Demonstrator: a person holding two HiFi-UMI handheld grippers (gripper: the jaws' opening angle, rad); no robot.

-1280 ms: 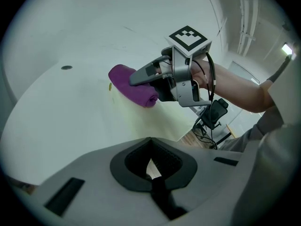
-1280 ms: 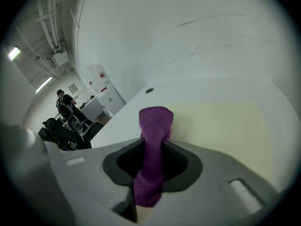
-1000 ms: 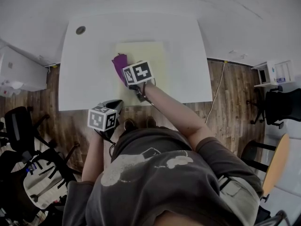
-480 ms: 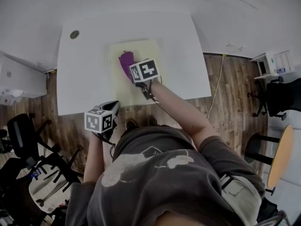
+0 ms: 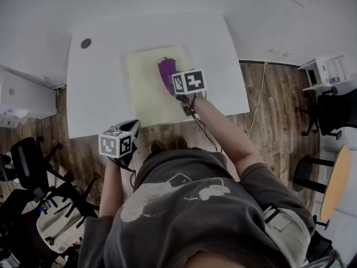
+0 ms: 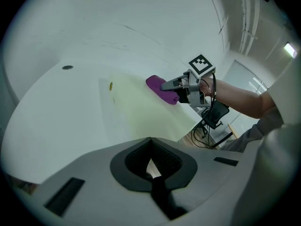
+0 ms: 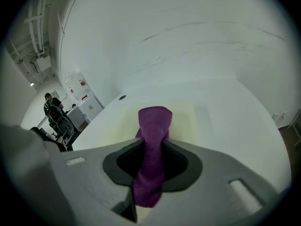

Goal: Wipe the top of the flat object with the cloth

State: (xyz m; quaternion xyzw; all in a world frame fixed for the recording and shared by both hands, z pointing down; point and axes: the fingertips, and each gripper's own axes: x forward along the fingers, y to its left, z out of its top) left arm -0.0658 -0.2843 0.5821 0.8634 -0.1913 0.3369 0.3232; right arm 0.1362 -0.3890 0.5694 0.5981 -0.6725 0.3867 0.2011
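On pale-yellow mat [image 5: 146, 91] | purple cloth [image 5: 165, 73] — bunched, pinched in right claw [image 7: 151, 147] | left claw [image 6: 151, 161] closed, empty

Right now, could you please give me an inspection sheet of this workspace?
Surface: white table, bare apart from a grommet hole.
Job's things: purple cloth lying on the pale yellow mat.
Clutter: nothing seen.
Tools: right tool shut on the cloth; left tool shut, empty, at the table's near edge.
Cables: one cable along the right forearm; a cord on the floor.
Surroundings: wood floor, office chairs.
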